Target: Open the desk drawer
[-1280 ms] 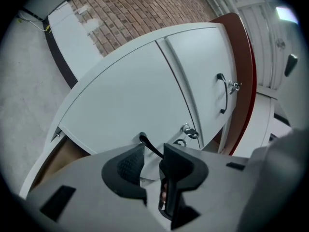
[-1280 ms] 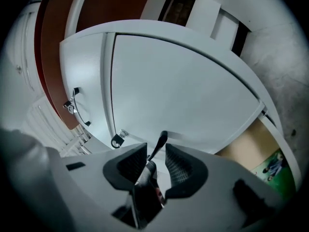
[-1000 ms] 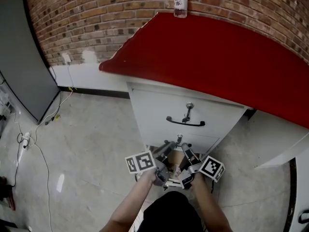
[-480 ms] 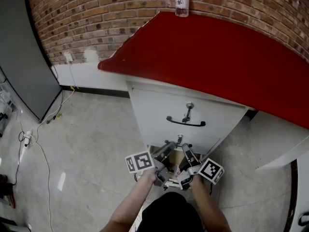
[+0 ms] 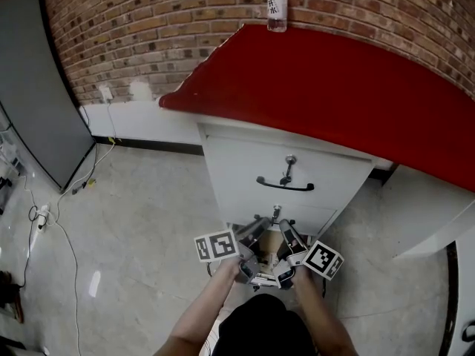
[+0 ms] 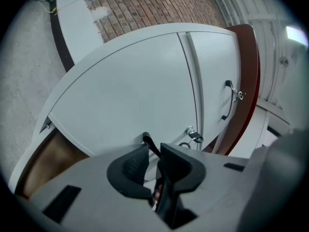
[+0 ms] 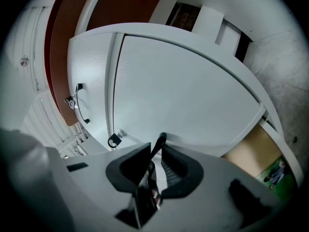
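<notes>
I'm clamping the left gripper [image 6: 153, 151] onto the black handle [image 6: 146, 139] of the lower drawer [image 6: 120, 91]. Beside it on that handle, my right gripper's [image 7: 155, 151] jaws are easing apart, the bar lying between them. Just above the handle a key [image 5: 276, 212] is sticking out; farther above, the red desktop [image 5: 356, 87] is overhanging.

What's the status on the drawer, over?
Left gripper: jaws shut on handle. Right gripper: jaws on same handle, opening slightly. Drawer looks shut. Nothing seen in the way.
</notes>
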`<move>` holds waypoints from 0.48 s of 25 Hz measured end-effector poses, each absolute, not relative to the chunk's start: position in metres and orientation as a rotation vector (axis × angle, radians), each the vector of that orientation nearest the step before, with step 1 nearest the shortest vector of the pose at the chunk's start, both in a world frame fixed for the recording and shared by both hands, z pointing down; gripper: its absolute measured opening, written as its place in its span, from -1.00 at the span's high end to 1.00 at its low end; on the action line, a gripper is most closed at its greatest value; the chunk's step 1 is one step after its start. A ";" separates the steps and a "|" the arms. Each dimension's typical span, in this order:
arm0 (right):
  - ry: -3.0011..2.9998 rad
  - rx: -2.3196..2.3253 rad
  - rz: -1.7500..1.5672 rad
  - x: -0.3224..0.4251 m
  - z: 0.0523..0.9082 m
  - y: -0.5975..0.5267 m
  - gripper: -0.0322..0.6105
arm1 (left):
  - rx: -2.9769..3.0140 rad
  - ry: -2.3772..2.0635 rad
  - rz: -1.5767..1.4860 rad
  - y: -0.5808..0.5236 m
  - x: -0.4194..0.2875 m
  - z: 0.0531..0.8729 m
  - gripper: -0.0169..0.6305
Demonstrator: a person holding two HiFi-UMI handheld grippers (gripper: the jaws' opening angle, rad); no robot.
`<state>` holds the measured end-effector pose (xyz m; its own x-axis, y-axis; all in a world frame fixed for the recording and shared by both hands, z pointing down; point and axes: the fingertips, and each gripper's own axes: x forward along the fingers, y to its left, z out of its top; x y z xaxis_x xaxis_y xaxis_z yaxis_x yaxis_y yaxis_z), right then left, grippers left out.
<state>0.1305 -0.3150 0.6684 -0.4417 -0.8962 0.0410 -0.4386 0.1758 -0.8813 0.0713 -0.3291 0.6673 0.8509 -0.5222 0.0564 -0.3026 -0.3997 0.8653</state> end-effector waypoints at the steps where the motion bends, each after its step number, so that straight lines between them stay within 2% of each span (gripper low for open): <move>1: 1.965 -1.256 -1.203 0.131 0.668 -0.315 0.67 | 2.025 -0.607 -0.259 -0.329 0.072 0.667 0.72; 9: 1.965 -1.293 -1.187 0.129 0.666 -0.312 0.67 | 2.150 -0.663 -0.102 -0.319 0.070 0.668 0.75; 10: 1.963 -1.299 -1.186 0.129 0.666 -0.312 0.67 | 2.223 -0.687 -0.010 -0.314 0.070 0.671 0.80; 11: 1.959 -1.303 -1.186 0.129 0.666 -0.311 0.68 | 2.301 -0.706 0.091 -0.308 0.071 0.674 0.94; 12: 1.951 -1.301 -1.188 0.129 0.665 -0.311 0.68 | 2.359 -0.711 0.165 -0.302 0.072 0.677 0.94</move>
